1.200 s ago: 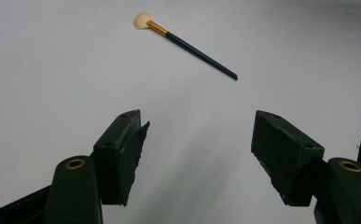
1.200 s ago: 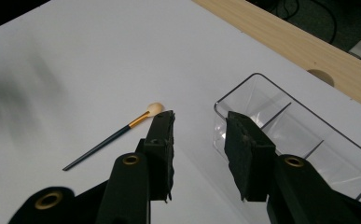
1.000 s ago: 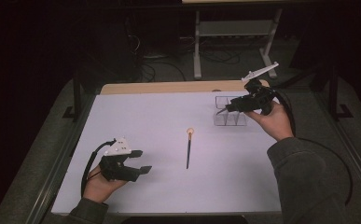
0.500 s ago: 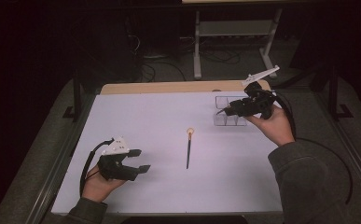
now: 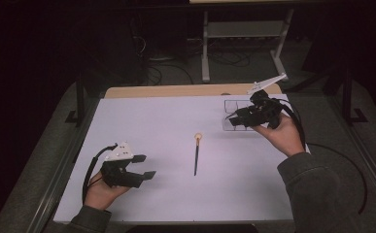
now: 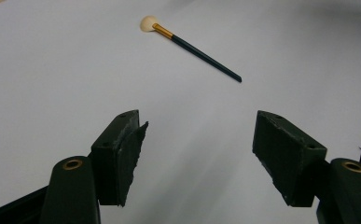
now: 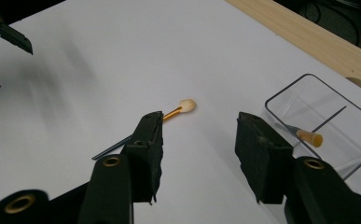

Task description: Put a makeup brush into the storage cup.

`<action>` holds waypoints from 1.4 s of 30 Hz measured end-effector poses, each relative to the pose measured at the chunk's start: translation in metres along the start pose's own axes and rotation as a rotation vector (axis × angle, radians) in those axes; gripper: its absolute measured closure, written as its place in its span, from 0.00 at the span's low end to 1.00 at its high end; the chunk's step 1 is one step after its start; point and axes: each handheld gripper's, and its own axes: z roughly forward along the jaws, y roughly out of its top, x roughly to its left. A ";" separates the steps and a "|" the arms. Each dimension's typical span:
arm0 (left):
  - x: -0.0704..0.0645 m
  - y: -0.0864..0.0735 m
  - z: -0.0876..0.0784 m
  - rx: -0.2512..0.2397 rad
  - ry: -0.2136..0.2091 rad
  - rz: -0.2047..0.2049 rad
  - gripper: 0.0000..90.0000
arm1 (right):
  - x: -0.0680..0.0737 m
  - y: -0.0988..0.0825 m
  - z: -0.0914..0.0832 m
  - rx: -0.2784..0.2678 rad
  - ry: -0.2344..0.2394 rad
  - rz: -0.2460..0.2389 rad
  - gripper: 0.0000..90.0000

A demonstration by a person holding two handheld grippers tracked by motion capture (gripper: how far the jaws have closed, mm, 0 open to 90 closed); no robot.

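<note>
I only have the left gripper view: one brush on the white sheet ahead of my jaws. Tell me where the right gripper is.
Observer: The right gripper hovers at the far right of the white sheet. Its jaws have just been opening and nothing is between them.
Operator: Report what is next to it.
Observer: A clear tray sits on the sheet right beside its jaws.
Operator: Tell me what the tray holds.
Observer: A small brush with an orange tip lies inside it.
Operator: Place the tray against my loose brush.
Observer: In the high view the loose brush lies mid-sheet, and the tray is to its right and farther from the person.
</note>
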 end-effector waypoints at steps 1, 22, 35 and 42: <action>0.000 0.000 0.000 -0.001 0.003 -0.001 0.35 | 0.001 0.000 0.000 0.002 0.005 0.003 0.54; 0.003 -0.002 -0.003 -0.003 0.017 -0.008 0.34 | 0.011 -0.010 0.011 0.020 0.012 -0.001 0.51; 0.004 -0.004 -0.004 -0.004 0.018 -0.013 0.34 | 0.016 -0.017 0.020 0.036 0.028 0.007 0.50; 0.003 -0.003 -0.003 0.000 0.016 -0.013 0.34 | 0.021 -0.016 0.024 0.049 0.032 0.007 0.49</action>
